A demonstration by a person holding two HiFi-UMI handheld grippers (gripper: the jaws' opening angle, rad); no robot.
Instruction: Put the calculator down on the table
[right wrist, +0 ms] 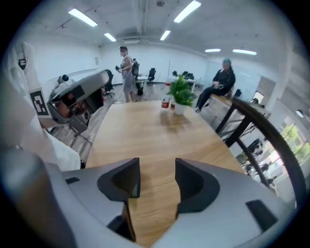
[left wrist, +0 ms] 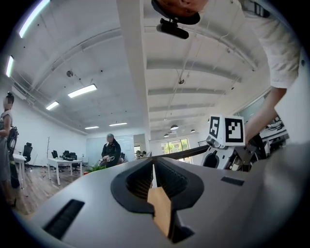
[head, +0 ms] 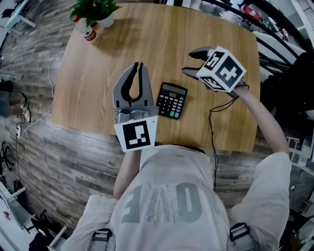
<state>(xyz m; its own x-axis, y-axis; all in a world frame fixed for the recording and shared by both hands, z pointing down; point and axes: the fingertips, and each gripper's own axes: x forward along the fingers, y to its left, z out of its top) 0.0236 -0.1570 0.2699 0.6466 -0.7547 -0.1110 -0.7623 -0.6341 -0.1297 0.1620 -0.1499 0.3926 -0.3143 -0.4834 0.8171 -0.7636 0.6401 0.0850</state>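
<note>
Head view: marker cube (head: 222, 68) partly hides right gripper (head: 188, 62) fingers (head: 198, 50).

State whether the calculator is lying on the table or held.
On the table, flat, keys up: the calculator lies clear of the left tongs and right tongs.

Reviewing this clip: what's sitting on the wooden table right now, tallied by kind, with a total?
calculator: 1
potted plant: 1
small red-and-white container: 1
Total: 3
</note>
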